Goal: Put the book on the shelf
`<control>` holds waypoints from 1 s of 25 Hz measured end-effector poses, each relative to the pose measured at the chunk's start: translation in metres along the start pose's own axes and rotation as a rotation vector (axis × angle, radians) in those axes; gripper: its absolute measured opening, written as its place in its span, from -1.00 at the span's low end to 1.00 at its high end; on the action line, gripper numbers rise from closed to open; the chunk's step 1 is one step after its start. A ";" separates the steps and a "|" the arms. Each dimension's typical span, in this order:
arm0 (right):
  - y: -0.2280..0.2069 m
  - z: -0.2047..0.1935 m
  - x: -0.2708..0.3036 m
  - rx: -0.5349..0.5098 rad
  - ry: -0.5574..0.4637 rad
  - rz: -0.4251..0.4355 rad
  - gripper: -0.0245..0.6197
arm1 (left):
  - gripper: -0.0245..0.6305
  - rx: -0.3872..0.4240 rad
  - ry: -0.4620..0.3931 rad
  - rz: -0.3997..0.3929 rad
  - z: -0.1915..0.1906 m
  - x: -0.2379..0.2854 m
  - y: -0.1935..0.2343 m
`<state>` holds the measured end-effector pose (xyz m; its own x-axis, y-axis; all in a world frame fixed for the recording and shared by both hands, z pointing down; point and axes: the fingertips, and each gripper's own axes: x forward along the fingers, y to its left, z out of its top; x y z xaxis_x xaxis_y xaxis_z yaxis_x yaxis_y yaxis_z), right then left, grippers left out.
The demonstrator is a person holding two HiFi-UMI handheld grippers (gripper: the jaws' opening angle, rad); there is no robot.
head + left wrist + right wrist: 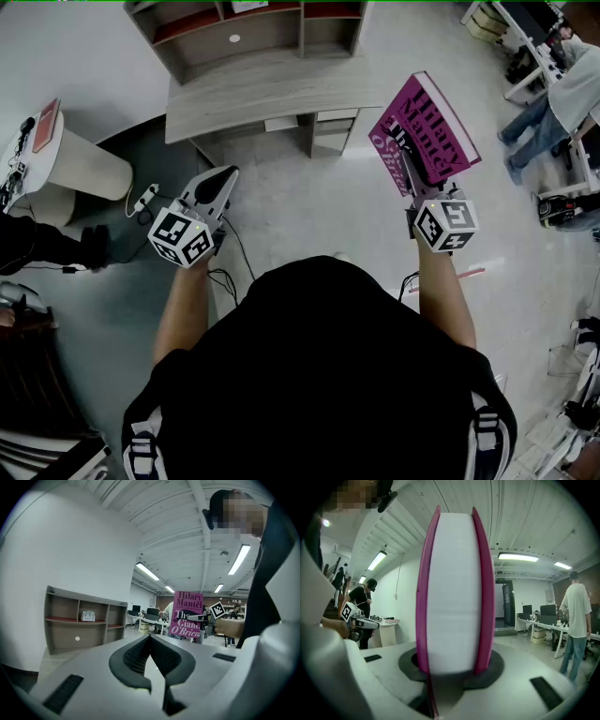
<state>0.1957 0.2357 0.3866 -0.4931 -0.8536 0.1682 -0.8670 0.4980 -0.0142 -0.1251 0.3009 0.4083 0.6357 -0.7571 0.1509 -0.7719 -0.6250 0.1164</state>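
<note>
A magenta book with black and white title print stands upright in my right gripper, whose jaws are shut on its lower edge. In the right gripper view the book's white page edge faces the camera between the two pads of the right gripper. My left gripper is held out at the left, shut with nothing in it; the left gripper shows its pads meeting. The wooden shelf unit with open compartments stands ahead on a pale desk. From the left gripper view, the shelf and book both show.
A white round stand with a red item on top is at the left, and a power strip with cables lies on the floor. People stand by desks at the right. A person in a white shirt is near.
</note>
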 end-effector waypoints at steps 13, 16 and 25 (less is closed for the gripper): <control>0.011 -0.003 0.007 0.001 0.020 -0.009 -0.46 | -0.86 0.000 0.009 -0.024 -0.007 -0.006 0.007; 0.013 -0.002 0.007 0.013 0.008 -0.010 -0.46 | -0.86 -0.001 0.013 -0.026 -0.008 -0.008 0.007; 0.022 0.003 0.006 0.011 0.010 -0.018 -0.46 | -0.86 -0.003 0.017 -0.025 -0.004 -0.023 0.014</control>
<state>0.1732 0.2413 0.3848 -0.4763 -0.8611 0.1781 -0.8767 0.4805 -0.0216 -0.1511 0.3105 0.4104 0.6544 -0.7380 0.1649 -0.7560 -0.6429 0.1231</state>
